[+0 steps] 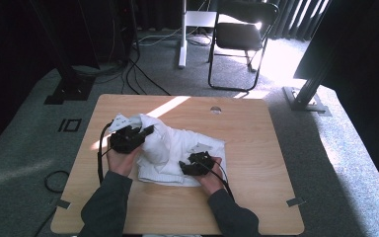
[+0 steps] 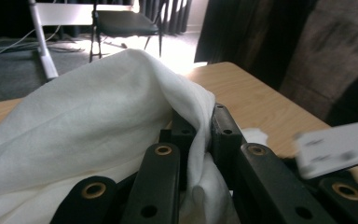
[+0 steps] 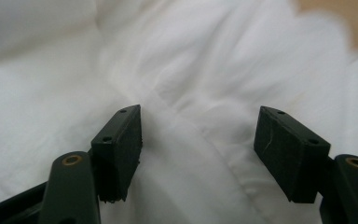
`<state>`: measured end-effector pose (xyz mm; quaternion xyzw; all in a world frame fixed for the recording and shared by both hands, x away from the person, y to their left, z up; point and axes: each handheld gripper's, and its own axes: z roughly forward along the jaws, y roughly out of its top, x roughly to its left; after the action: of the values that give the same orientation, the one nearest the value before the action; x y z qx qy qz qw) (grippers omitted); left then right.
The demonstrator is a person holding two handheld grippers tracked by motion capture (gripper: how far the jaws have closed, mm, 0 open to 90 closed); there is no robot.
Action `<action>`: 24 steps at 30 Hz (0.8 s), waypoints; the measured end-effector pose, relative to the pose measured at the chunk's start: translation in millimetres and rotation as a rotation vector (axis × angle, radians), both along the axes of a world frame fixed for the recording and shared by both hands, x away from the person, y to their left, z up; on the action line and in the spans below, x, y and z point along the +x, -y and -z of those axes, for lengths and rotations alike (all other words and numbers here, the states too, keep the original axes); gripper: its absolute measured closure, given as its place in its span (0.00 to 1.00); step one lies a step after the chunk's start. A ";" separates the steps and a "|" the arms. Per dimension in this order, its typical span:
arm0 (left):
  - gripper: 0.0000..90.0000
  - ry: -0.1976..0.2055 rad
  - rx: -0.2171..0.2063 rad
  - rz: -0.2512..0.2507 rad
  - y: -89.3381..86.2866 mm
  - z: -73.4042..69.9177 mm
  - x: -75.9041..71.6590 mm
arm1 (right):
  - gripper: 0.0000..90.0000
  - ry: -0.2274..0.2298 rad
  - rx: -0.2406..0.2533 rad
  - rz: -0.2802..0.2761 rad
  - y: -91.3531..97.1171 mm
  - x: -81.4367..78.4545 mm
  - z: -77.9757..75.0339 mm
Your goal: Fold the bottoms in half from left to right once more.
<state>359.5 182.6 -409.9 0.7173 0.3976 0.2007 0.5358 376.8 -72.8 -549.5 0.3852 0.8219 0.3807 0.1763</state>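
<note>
Now | left gripper [image 1: 149, 131] jaws pinch white cloth [image 1: 177, 143] | right gripper [image 1: 185, 165] jaws wide apart over it

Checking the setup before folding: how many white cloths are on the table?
1 white cloth, bunched mid-table; left gripper pinches a fold, right gripper hangs open over its near edge. Another could hide underneath.

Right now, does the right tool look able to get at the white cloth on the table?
Probably yes. The right tool stands open just above the white cloth, with folds lying between its jaws and nothing in between. The left tool, shut on another fold, is off to the side.
</note>
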 end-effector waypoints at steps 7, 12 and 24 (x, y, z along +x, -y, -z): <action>0.93 0.026 0.073 0.078 42.0 -6.7 3.6 | 0.37 -0.032 0.092 -0.076 -31.0 12.7 6.8; 0.93 0.000 0.121 0.122 59.3 9.6 4.6 | 0.36 0.036 0.186 -0.046 10.8 6.0 -21.1; 0.93 -0.108 0.244 0.229 119.2 72.1 8.3 | 0.36 0.038 0.155 0.197 118.4 3.2 -24.6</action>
<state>367.8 63.4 -481.9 0.8273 0.3142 0.1464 0.4421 380.0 -191.3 -524.9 0.4694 0.7447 0.4310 0.1980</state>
